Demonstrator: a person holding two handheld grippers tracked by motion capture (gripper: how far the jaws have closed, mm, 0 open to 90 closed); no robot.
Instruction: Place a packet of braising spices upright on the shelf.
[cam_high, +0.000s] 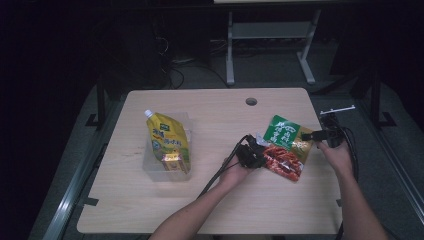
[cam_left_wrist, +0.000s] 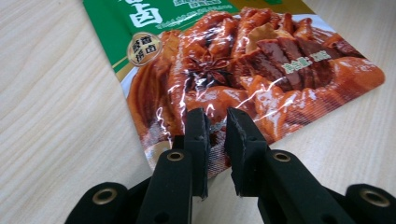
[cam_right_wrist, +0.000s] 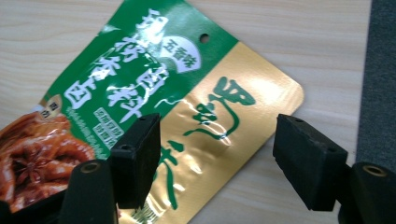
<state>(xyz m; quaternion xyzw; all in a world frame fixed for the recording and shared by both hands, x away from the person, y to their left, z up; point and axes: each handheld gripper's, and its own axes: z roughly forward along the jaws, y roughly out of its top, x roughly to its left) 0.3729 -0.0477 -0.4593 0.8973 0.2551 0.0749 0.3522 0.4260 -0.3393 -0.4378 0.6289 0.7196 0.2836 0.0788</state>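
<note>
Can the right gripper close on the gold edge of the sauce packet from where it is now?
Probably yes: the right gripper stands open over the sauce packet, nothing lying between.

Place: a dim lab or recording room
Signs: bare wooden bench (cam_high: 210, 107), metal frame rails (cam_high: 75, 192), loose cables (cam_high: 172, 75) on the floor

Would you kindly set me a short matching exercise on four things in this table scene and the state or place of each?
Things:
1. left gripper
2. right gripper
3. yellow pouch
4. green and red packet

States or places:
A. lying in the clear plastic bin
B. jaws wide open over the packet's gold corner
C. flat on the table between both grippers
D. jaws nearly closed at the packet's lower edge

Pairs: 1-D, 2-B, 3-A, 4-C
</note>
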